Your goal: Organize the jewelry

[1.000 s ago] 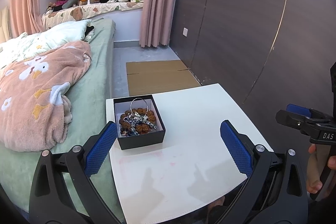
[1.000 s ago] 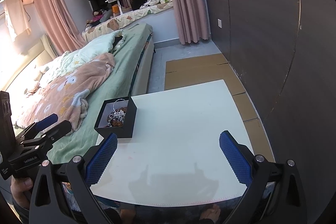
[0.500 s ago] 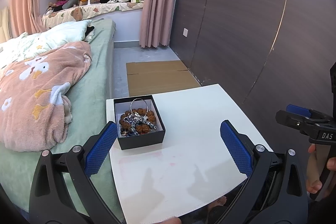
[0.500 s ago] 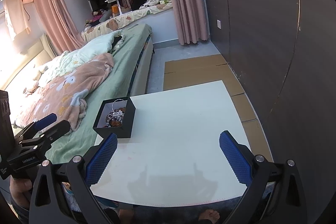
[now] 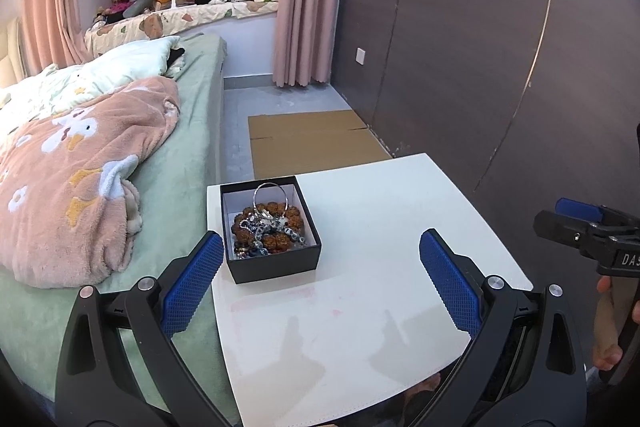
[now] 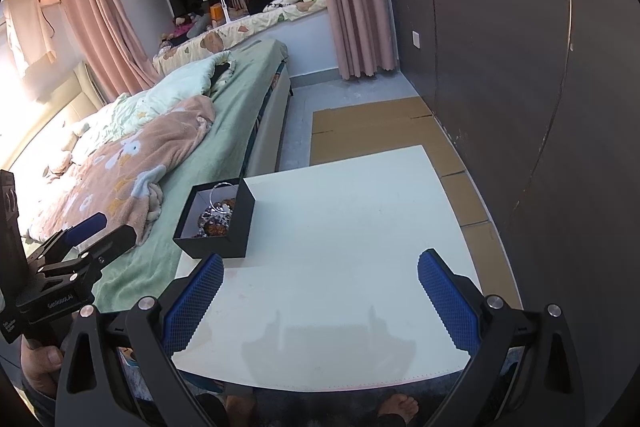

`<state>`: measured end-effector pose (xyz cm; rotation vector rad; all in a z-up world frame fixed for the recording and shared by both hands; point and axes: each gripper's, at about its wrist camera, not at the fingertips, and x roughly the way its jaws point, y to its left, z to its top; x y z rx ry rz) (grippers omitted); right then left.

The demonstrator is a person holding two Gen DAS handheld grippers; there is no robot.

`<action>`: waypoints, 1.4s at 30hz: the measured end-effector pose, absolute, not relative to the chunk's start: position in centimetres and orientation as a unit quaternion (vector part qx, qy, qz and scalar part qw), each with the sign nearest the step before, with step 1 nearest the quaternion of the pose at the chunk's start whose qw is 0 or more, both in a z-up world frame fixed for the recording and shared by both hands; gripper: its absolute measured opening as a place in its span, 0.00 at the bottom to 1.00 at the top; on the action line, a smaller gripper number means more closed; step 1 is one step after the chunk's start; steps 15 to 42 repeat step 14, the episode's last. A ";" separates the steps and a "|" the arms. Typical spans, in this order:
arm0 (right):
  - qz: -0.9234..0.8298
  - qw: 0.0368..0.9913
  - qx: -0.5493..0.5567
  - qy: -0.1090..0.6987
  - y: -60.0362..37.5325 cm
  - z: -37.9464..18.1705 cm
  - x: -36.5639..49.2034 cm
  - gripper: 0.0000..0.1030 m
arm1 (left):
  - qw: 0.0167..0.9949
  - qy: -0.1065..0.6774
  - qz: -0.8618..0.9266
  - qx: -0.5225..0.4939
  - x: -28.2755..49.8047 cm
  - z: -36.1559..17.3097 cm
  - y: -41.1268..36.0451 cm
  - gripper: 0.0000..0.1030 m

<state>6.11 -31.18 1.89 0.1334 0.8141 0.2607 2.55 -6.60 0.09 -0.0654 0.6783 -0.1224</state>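
Both the left claw (image 5: 320,283) and the right claw (image 6: 318,297) hang spread wide and empty above the white worktop (image 5: 380,291). The black box (image 5: 269,229) sits at the worktop's far-left corner beside the bed (image 5: 188,163), holding tangled jewelry (image 5: 268,225) whose separate pieces are hard to distinguish; from the right wrist view the box wall hides most of it.

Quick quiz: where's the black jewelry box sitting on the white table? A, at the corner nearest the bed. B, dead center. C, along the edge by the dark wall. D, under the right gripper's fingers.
A: the black jewelry box sits at the white table corner beside the bed.
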 end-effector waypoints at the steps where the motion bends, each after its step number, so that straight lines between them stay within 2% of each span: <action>1: 0.125 0.908 0.064 0.395 -31.2 1.9 6.2 0.93 | 0.941 0.333 -0.060 -0.033 2.6 0.1 -6.6 0.95; 42: 0.111 0.905 0.061 0.405 -30.8 0.7 7.0 0.93 | 0.940 0.333 -0.062 -0.042 2.8 0.2 -5.8 0.95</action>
